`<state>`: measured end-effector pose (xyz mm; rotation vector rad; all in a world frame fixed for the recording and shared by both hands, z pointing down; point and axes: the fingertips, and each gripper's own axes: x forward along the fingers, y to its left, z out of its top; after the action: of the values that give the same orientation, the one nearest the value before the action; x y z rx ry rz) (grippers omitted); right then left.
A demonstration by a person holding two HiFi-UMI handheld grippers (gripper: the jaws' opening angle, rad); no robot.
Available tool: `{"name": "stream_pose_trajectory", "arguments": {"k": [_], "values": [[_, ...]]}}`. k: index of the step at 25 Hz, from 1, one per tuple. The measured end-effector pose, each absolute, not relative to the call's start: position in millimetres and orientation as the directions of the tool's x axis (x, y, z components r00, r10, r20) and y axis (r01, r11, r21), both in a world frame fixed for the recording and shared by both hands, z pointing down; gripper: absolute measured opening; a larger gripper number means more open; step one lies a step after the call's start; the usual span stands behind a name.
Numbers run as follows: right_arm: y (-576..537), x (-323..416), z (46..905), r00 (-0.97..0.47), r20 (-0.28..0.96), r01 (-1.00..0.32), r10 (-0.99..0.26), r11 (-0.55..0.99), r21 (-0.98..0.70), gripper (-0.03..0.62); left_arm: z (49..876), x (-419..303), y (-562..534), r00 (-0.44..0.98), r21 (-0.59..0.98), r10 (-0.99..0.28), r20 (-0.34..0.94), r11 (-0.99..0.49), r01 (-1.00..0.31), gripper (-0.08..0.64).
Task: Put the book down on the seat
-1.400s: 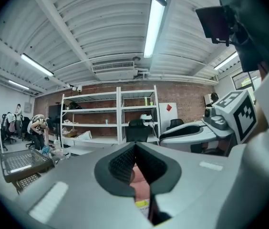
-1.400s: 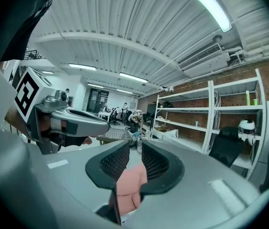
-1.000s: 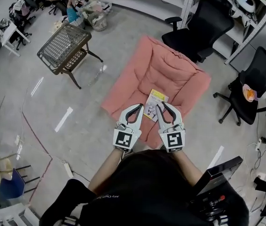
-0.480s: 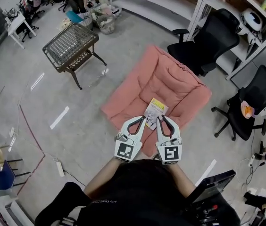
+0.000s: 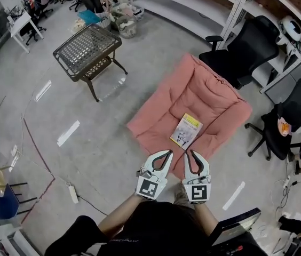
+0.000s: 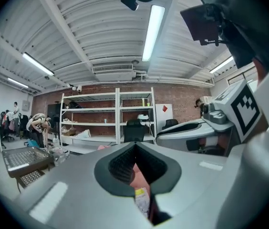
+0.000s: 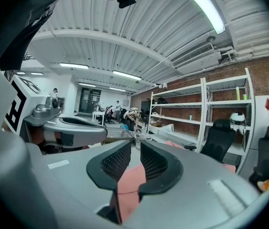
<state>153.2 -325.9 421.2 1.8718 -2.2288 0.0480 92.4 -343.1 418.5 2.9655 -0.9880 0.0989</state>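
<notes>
The book [image 5: 186, 130], with a yellow and white cover, lies flat on the pink cushioned seat [image 5: 193, 97] near its front edge. Both grippers hover side by side in front of the seat, a short way back from the book, touching nothing. My left gripper [image 5: 168, 153] has its tips together and holds nothing; in the left gripper view [image 6: 135, 147] the book [image 6: 142, 199] shows beyond the pads. My right gripper [image 5: 189, 153] has just been closing, but a narrow gap stays between its pads [image 7: 135, 151], with only the pink seat [image 7: 129, 180] seen through it.
A wire-top table [image 5: 86, 49] stands on the floor left of the seat. Black office chairs [image 5: 246, 41] [image 5: 294, 116] and white shelving [image 5: 278, 15] line the right side. A power strip [image 5: 73, 193] lies on the floor at the left.
Both grippers have drawn back from the book toward the person. The book stays flat on the seat, now well apart from the fingertips.
</notes>
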Motion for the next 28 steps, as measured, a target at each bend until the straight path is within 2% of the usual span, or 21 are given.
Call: {"name": "stream_pose_trajectory", "arguments": {"k": [6, 12, 20, 28], "values": [[-305, 121, 419, -0.100, 0.189, -0.980, -0.977, 0.129, 0.149, 0.074, 435, 65, -329, 0.818, 0.006, -0.567, 0.103, -0.822, -0.570, -0.002], [-250, 122, 403, -0.088, 0.147, -0.968, -0.985, 0.119, 0.221, 0.075, 419, 70, -281, 0.826, -0.037, -0.555, 0.099, -0.832, -0.554, -0.002], [-136, 135, 399, -0.070, 0.060, -0.988, -0.996, 0.078, 0.132, 0.074, 403, 82, -163, 0.813, -0.102, -0.574, 0.092, -0.818, -0.566, -0.002], [-60, 128, 418, -0.105, 0.082, -0.988, -0.991, 0.113, 0.104, 0.060, 409, 69, -80, 0.795, -0.094, -0.597, 0.103, -0.802, -0.590, -0.002]]}}
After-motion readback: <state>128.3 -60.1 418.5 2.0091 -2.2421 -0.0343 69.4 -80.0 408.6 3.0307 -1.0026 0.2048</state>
